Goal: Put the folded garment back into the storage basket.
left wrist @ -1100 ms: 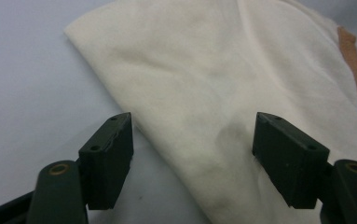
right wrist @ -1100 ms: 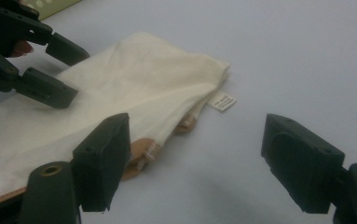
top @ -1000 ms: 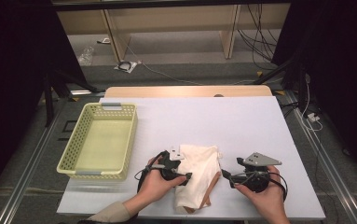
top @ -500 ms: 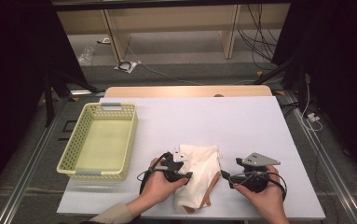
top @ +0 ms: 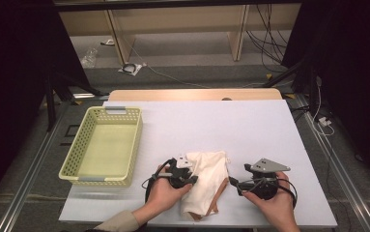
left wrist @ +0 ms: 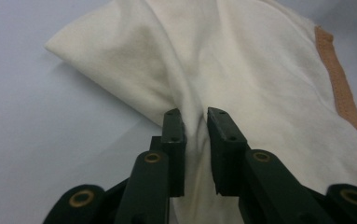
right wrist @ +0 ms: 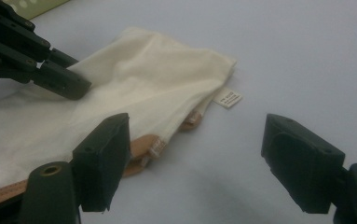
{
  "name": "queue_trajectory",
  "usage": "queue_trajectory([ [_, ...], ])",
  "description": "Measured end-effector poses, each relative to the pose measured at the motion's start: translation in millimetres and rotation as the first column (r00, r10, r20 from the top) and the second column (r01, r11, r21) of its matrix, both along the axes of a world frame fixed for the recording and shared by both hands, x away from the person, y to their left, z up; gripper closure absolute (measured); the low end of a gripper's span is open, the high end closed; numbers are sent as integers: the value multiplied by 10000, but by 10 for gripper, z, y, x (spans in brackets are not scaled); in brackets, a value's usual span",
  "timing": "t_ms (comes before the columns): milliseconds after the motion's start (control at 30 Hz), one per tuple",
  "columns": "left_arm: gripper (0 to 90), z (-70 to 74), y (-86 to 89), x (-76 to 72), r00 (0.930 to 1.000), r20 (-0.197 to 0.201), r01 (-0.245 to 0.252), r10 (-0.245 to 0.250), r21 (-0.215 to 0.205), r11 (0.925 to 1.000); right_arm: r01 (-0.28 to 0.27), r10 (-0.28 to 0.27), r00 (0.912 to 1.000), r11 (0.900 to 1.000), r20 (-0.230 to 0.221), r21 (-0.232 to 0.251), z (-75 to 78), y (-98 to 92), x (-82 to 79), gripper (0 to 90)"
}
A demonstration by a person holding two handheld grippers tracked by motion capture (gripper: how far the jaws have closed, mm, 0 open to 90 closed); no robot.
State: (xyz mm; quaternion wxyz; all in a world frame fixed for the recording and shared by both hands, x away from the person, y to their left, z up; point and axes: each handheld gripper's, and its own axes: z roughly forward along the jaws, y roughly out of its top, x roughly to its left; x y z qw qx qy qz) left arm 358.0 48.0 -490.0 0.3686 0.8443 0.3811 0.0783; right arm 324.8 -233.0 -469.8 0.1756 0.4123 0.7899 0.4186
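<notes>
Left claw [left wrist: 195,122] just closing, pinching a fold of the cream cloth [top: 206,179] at desk [top: 250,125] front; right claw [right wrist: 195,154] wide open beside it, should bite well past the hem before lifting.

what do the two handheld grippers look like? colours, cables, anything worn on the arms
Both the left gripper and the right gripper are black, each with two flat, blocky black jaws, brass-coloured pivot pins, a grey three-cornered plate on top and a trailing black cable. A beige sleeve covers the left forearm.
</notes>
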Motion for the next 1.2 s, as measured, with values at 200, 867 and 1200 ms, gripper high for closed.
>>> queue_trajectory([
  [200,824,-16,30,18,9998,-209,-23,14,-407,9992,-46,46,10000,10000,-2,39,-12,8,6,253],
  [867,844,89,96,50,9996,-4,282,-283,-885,9957,-24,23,10000,10000,46,68,-13,3,7,252],
  [1200,844,231,123,42,9966,709,482,-417,-928,9945,10,-10,10000,10000,15,47,-12,1,9,252],
])
